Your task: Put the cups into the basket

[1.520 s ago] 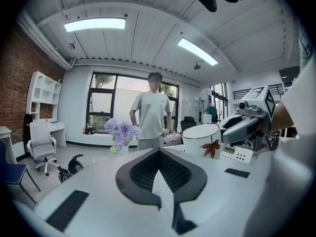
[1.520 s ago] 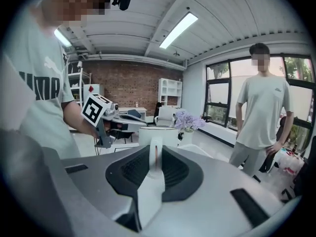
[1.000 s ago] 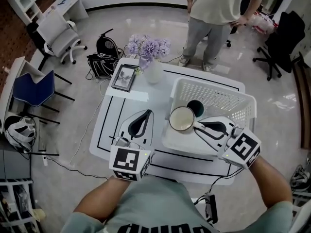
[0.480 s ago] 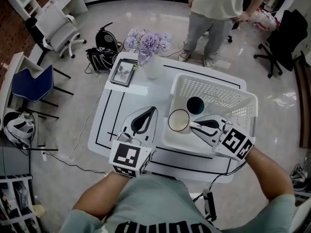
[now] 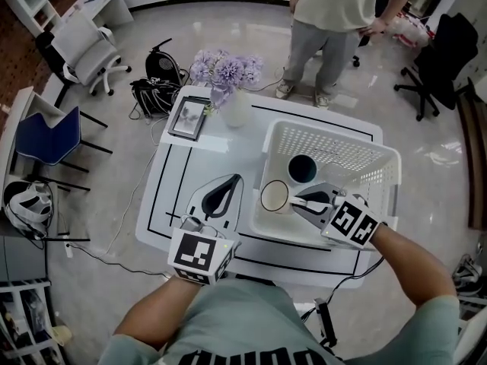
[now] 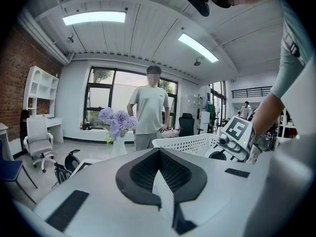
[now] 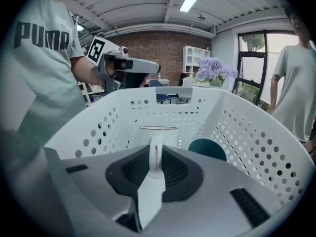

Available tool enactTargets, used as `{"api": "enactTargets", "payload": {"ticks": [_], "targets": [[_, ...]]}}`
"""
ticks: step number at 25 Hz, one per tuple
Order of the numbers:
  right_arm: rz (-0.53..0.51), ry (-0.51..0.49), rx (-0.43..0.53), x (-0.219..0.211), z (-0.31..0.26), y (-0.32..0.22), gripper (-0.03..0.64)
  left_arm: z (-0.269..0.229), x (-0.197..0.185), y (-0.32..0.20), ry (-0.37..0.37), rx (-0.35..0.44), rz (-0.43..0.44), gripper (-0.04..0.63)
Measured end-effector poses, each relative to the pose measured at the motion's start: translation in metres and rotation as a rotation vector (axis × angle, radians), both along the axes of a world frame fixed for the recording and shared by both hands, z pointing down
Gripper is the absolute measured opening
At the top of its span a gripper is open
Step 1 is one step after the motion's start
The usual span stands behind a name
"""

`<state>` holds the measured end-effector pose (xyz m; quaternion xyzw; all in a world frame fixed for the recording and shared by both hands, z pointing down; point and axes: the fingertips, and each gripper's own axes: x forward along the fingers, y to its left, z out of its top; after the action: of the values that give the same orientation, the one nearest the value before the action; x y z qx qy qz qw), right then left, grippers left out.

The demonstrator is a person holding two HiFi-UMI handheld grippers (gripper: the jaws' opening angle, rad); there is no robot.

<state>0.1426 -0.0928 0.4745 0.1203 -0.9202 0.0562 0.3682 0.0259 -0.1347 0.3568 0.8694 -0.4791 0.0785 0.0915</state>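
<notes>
Head view showed the right hand-held gripper (image 5: 298,201) angled down inside the white basket (image 5: 335,131), its jaws clamped on the handle of the cream cup (image 5: 275,196). That cup sat upright inside the basket, near a dark teal cup (image 5: 303,168). The left hand-held gripper (image 5: 232,181) lay almost level over the white surface (image 5: 190,158) — jaws pressed together on nothing. Beyond stood a vase of purple flowers (image 5: 225,73), a picture frame (image 5: 187,119) and a person (image 5: 335,14).

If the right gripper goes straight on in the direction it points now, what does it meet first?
The white cup it holds by the handle leads the right gripper. Beyond it the line probably hits the basket's holed wall, or the floor; depth is unclear. The dark cup sits aside.
</notes>
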Motion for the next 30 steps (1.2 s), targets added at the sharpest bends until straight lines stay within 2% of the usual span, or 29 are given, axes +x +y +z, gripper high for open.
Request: {"api": "enactTargets", "payload": {"ticks": [12,20,30], "targets": [[-0.063,0.129,-0.049,0.004,0.048,0.010,0.064,0.002,0.004,0.001,0.003,0.000,0.014,0.003],[-0.104,0.174,-0.060,-0.003,0.051,0.010,0.064,0.002,0.006,0.000,0.004,-0.002,0.018,0.003],[-0.127,0.161,-0.032,0.001,0.053,0.013,0.066,0.001,0.010,-0.001,-0.001,0.002,0.037,0.003]]}}
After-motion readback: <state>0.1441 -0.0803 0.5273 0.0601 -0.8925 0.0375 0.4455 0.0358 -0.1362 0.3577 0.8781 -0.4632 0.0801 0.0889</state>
